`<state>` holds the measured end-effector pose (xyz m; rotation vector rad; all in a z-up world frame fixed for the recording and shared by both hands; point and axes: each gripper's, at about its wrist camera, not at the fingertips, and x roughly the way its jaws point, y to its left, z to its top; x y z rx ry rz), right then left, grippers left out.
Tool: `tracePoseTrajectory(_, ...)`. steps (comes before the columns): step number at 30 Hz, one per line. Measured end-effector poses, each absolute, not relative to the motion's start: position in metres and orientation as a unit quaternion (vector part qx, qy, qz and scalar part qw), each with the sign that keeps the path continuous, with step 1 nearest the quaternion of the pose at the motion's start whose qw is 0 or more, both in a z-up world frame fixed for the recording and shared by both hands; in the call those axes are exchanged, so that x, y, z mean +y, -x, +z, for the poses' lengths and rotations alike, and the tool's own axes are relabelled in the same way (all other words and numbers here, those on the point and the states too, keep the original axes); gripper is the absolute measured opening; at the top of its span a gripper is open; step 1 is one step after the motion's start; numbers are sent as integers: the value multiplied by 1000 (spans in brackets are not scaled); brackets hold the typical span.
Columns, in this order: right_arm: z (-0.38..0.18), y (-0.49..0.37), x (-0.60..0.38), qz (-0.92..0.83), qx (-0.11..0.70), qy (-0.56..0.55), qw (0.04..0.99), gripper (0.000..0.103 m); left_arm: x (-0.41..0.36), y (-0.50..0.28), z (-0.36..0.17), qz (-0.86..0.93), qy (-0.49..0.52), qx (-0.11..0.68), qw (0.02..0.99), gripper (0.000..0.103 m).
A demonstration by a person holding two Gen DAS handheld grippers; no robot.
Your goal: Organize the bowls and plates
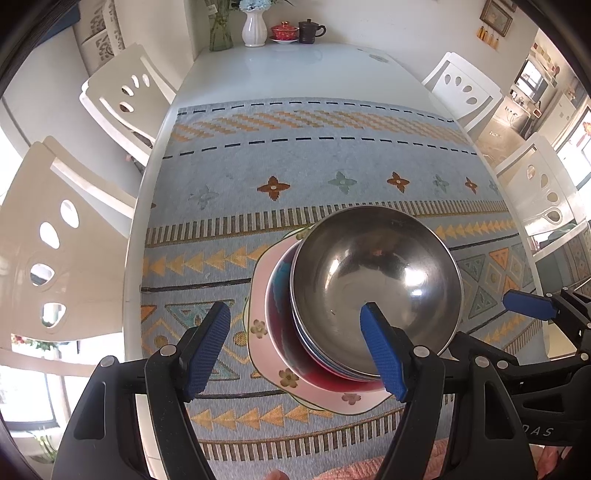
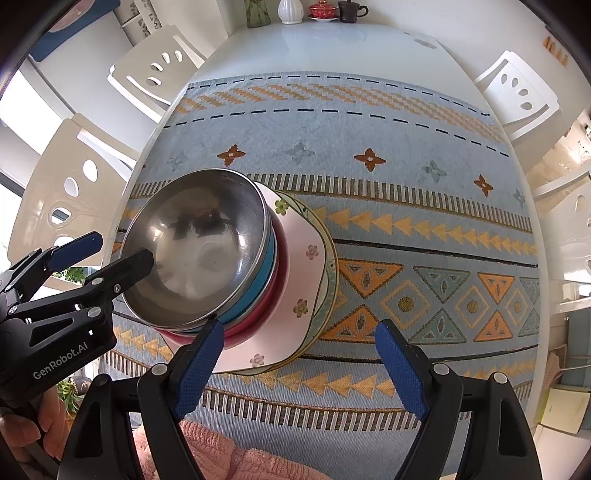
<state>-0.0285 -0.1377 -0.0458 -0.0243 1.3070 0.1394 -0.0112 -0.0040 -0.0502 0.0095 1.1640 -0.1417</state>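
Observation:
One stack stands on the patterned cloth: a steel bowl [image 1: 376, 291] [image 2: 199, 251] on top, nested in a blue bowl [image 2: 267, 273], then a red bowl [image 1: 291, 347] [image 2: 273, 306], on a pink flowered plate [image 1: 262, 332] [image 2: 306, 280] over a green-rimmed plate [image 2: 330, 266]. My left gripper [image 1: 295, 350] [image 2: 110, 254] hovers open over the stack's left side and holds nothing; its right finger shows in front of the steel bowl's near rim. My right gripper [image 2: 301, 365] is open and empty near the stack's right side. One of its blue pads [image 1: 528, 302] shows in the left wrist view.
A blue patterned cloth [image 1: 295, 166] [image 2: 406, 229] covers most of the white table [image 1: 295, 70]. White chairs [image 1: 122, 96] [image 2: 517, 92] line both sides. At the far end stand a white vase [image 1: 254, 27], a red lidded cup [image 1: 283, 31] and a dark mug [image 1: 308, 31]. Pink fabric [image 2: 221, 450] lies at the near edge.

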Motion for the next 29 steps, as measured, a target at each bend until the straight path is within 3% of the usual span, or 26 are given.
tracePoseTrajectory(29,-50,28,-138,68,613,1,788,82,-5,9,-52,-49,-22,551,833,71)
